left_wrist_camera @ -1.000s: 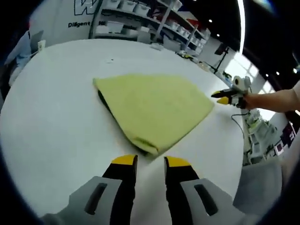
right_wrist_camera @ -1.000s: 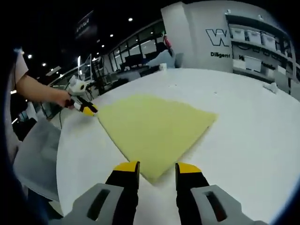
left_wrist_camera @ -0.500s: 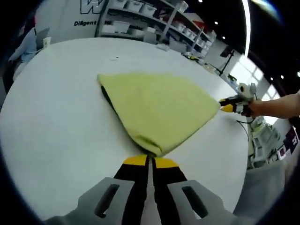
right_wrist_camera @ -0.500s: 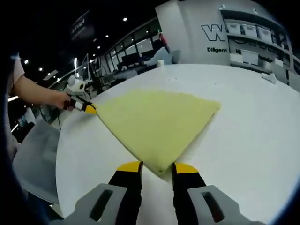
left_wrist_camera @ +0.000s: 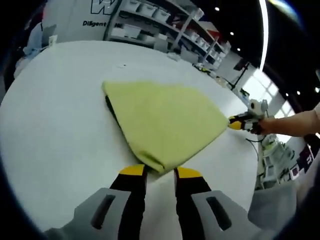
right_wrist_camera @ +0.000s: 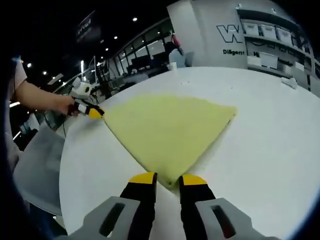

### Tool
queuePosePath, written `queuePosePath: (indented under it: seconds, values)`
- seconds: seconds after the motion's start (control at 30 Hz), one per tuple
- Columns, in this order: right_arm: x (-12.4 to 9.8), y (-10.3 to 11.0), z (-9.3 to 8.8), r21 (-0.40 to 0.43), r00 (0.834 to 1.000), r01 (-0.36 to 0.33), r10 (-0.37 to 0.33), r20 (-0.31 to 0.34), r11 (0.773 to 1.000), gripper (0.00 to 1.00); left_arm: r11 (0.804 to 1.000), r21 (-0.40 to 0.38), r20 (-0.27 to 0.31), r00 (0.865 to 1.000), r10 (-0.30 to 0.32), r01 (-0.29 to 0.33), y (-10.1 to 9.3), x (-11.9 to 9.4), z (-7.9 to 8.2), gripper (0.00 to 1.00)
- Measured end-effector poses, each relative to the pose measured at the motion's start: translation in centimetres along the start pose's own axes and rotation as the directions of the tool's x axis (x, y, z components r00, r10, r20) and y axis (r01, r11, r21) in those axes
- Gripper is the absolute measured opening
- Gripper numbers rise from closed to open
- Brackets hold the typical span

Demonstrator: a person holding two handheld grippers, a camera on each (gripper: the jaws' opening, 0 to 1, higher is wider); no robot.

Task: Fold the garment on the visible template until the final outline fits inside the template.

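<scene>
Half a second ago the left hand-held gripper [left_wrist_camera: 160, 171] had its yellow tips pressed together at the near corner of the yellow garment [left_wrist_camera: 162, 122]; now they are standing apart again, with the folded corner lying just in front of the gap and nothing held between them. In the right gripper view, the right hand-held gripper [right_wrist_camera: 168, 178] is sitting with its two yellow tips closer together than before, one on each side of the garment's pointed corner, but I cannot tell if they are pinching the cloth or only touching beside it. The garment is lying flat on the white round counter [left_wrist_camera: 55, 125], folded into a shape like a wide wedge, with a thicker rolled edge at the corner near the left hand-held gripper. A dark strip is showing along one side under the cloth in the left gripper view. Each hand-held gripper is showing small in the other one's view, at the far corner of the cloth, with a bare arm [left_wrist_camera: 295, 121] behind it. Shelves with white bins [left_wrist_camera: 145, 10] are standing far behind the counter.
</scene>
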State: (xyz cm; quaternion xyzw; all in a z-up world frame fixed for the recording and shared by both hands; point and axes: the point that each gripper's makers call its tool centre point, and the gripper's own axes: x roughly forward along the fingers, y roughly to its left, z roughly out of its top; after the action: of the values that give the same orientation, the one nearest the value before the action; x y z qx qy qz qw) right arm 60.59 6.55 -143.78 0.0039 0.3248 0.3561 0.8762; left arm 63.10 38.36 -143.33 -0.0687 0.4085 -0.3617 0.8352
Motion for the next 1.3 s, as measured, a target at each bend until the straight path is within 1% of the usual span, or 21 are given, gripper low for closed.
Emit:
queuePosePath:
  seconds: [0.07, 0.13, 0.3, 0.4, 0.43, 0.5, 0.53, 0.57, 0.6, 0.67, 0.7, 0.73, 0.77, 0.8, 0.83, 0.87, 0.9, 1.0, 1.03, 1.17, 1.3]
  values:
    - [0.0, 0.0, -0.1, -0.001, 1.0, 0.0, 0.0, -0.001, 1.0, 0.1, 1.0, -0.009, -0.008, 1.0, 0.012, -0.013, 0.3, 0.2, -0.2, 0.1]
    - [0.0, 0.1, -0.1, -0.007, 1.0, -0.001, 0.001, -0.002, 1.0, 0.08, 1.0, 0.003, -0.024, 1.0, 0.006, -0.006, 0.1, 0.2, -0.6, 0.02]
    - [-0.2, 0.1, 0.0, -0.02, 1.0, -0.006, 0.006, -0.001, 1.0, 0.04, 1.0, 0.018, -0.019, 1.0, 0.007, -0.007, 0.2, 0.1, -0.6, 0.01]
    - [-0.3, 0.2, 0.0, -0.029, 1.0, -0.014, 0.014, -0.002, 0.999, 0.01, 0.999, 0.054, -0.01, 1.0, -0.004, 0.005, 0.1, -0.1, -0.3, 0.0]
    - [-0.3, 0.3, 0.0, -0.023, 1.0, -0.028, 0.028, -0.002, 0.999, 0.01, 0.997, 0.078, -0.007, 1.0, -0.003, 0.004, 0.1, -0.3, -0.2, 0.0]
    - [-0.4, 0.4, -0.2, -0.054, 0.999, -0.038, 0.038, -0.009, 0.998, 0.0, 0.996, 0.094, -0.011, 1.0, -0.004, 0.005, 0.2, -0.5, -0.2, 0.0]
    - [-0.4, 0.4, -0.3, -0.046, 0.999, -0.042, 0.042, -0.01, 0.998, 0.0, 0.994, 0.107, -0.013, 1.0, -0.003, 0.004, 0.2, -0.5, -0.2, 0.0]
    - [-0.4, 0.4, -0.3, -0.052, 0.999, -0.048, 0.047, -0.009, 0.997, 0.0, 0.984, 0.179, -0.028, 1.0, 0.008, -0.003, 0.5, -0.8, -0.3, 0.0]
    - [-0.5, 0.3, -0.3, -0.063, 0.999, -0.051, 0.05, -0.013, 0.997, 0.0, 0.979, 0.206, -0.039, 0.999, 0.011, -0.003, 0.5, -0.9, -0.5, 0.0]
    - [-0.7, 0.4, -0.4, -0.082, 0.997, -0.068, 0.066, -0.026, 0.994, 0.0, 0.979, 0.203, -0.037, 0.999, 0.004, 0.004, 0.5, -1.0, -0.5, 0.0]
    - [-0.7, 0.4, -0.4, -0.096, 0.997, -0.074, 0.071, -0.032, 0.993, 0.0, 0.974, 0.226, -0.043, 0.999, 0.007, 0.002, 0.7, -1.2, -0.5, 0.0]
    - [-0.8, 0.3, -0.6, -0.11, 0.996, -0.083, 0.079, -0.046, 0.99, 0.0, 0.964, 0.265, -0.053, 0.998, 0.018, -0.004, 1.2, -1.5, -0.6, 0.0]
    - [-0.8, 0.2, -0.7, -0.123, 0.995, -0.09, 0.084, -0.053, 0.988, 0.0, 0.962, 0.272, -0.059, 0.998, 0.011, 0.005, 1.2, -1.6, -0.8, 0.0]
    - [-0.9, 0.1, -0.9, -0.125, 0.994, -0.095, 0.087, -0.068, 0.988, 0.0, 0.954, 0.3, -0.067, 0.998, -0.007, 0.027, 1.1, -1.7, -0.9, 0.0]
    - [-1.0, 0.0, -0.9, -0.137, 0.993, -0.101, 0.092, -0.072, 0.985, 0.0, 0.938, 0.344, -0.084, 0.996, 0.001, 0.028, 1.3, -1.8, -1.1, 0.0]
    - [-1.0, 0.1, -1.0, -0.137, 0.992, -0.11, 0.1, -0.077, 0.984, 0.0, 0.929, 0.369, -0.102, 0.995, 0.005, 0.033, 1.4, -1.8, -1.4, 0.0]
    - [-1.1, 0.2, -1.0, -0.166, 0.99, -0.119, 0.106, -0.089, 0.979, 0.0, 0.923, 0.382, -0.116, 0.993, -0.009, 0.053, 1.0, -1.8, -1.7, 0.0]
    - [-1.2, 0.3, -1.2, -0.178, 0.99, -0.119, 0.102, -0.101, 0.977, 0.0, 0.919, 0.389, -0.132, 0.991, -0.014, 0.065, 0.8, -1.8, -2.1, 0.0]
    - [-1.3, 0.4, -1.3, -0.164, 0.99, -0.118, 0.103, -0.097, 0.979, 0.0, 0.917, 0.393, -0.134, 0.991, -0.012, 0.064, 0.8, -1.7, -2.3, 0.0]
    - [-1.5, 1.0, -2.2, -0.179, 0.987, -0.127, 0.107, -0.117, 0.976, 0.0, 0.916, 0.396, -0.144, 0.99, -0.013, 0.07, 0.5, -1.8, -2.8, 0.0]
    - [-2.0, 1.2, -2.5, -0.176, 0.99, -0.11, 0.094, -0.101, 0.978, 0.0, 0.918, 0.39, -0.141, 0.99, -0.018, 0.072, 0.1, -2.1, -3.2, 0.0]
